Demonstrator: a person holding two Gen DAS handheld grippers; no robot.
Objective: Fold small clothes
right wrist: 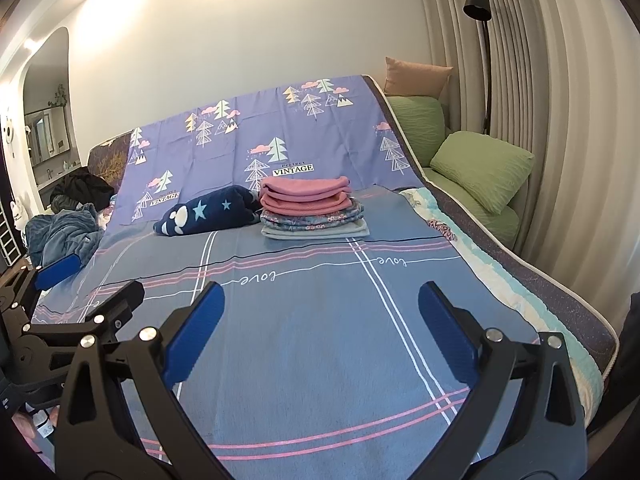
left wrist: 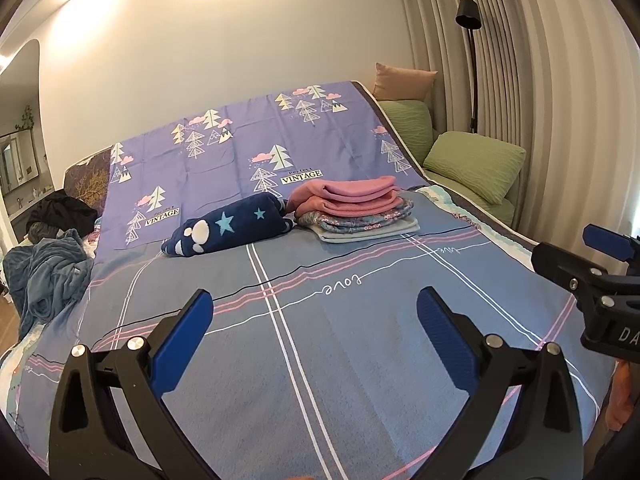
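A stack of folded clothes, pink on top of floral and pale blue pieces, sits mid-bed; it also shows in the right wrist view. Beside it, to its left, lies a rolled navy garment with stars, also in the right wrist view. My left gripper is open and empty above the near blue sheet. My right gripper is open and empty too, well short of the stack. Each gripper shows at the edge of the other's view: the right one, the left one.
The bed has a blue striped sheet, with a purple tree-print sheet behind. A crumpled blue blanket and dark clothes lie at the left edge. Green pillows, a floor lamp and curtains stand at the right.
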